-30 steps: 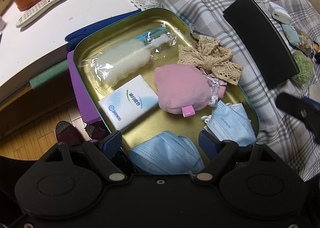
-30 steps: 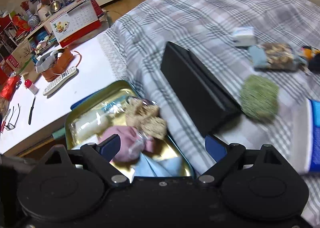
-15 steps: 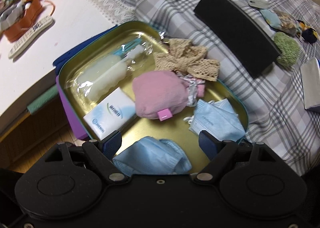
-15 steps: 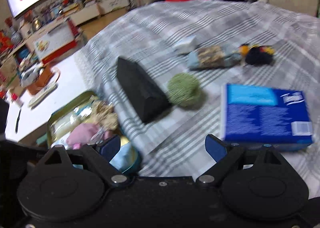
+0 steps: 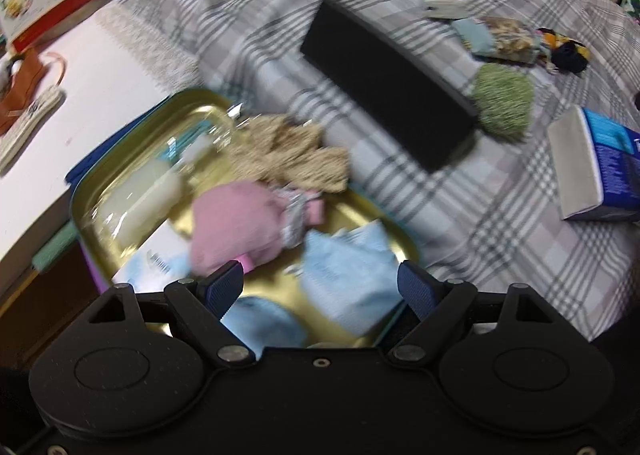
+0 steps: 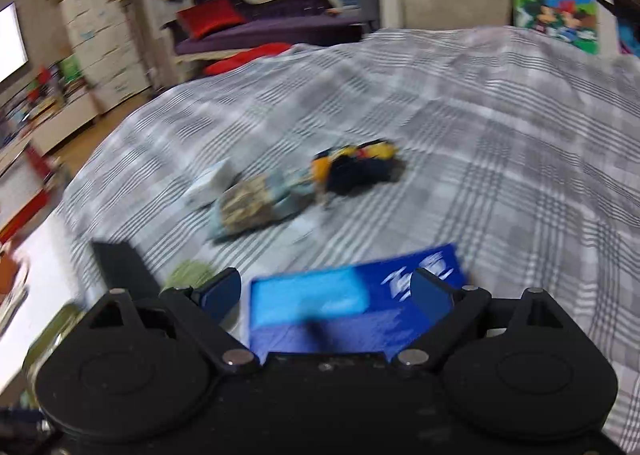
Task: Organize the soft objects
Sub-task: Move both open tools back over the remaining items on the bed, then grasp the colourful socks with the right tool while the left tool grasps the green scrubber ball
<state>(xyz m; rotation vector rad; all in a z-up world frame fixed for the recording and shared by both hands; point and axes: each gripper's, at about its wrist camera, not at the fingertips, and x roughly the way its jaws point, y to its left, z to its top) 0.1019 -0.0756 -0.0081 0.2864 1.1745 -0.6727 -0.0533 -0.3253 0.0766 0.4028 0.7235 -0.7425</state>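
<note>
A gold tin (image 5: pixel 188 95) at the bed's edge holds a pink pouch (image 5: pixel 232 223), a lace bow (image 5: pixel 292 155), two blue masks (image 5: pixel 352 255), a tissue pack (image 5: pixel 156 259) and a wrapped white item (image 5: pixel 140 199). My left gripper (image 5: pixel 320 283) hovers open over the tin's near end, with nothing gripped. On the plaid bed lie a green fuzzy ball (image 5: pixel 502 103), a floral pouch (image 6: pixel 256 207), a black-and-yellow soft thing (image 6: pixel 356 167) and a blue box (image 6: pixel 340 307). My right gripper (image 6: pixel 326 291) stands open above that box, its pads apart from it. The right wrist view is blurred.
A long black lid (image 5: pixel 384 83) lies on the bed between the tin and the green ball. A small white box (image 5: pixel 442 1) sits beyond the floral pouch. A white table (image 5: pixel 80 95) with a remote stands left of the tin. Plaid cover stretches far right.
The left gripper has drawn back and up from the tin, so more of the bed shows. The right gripper has swung from the tin across the bed to the blue box. Both stay open.
</note>
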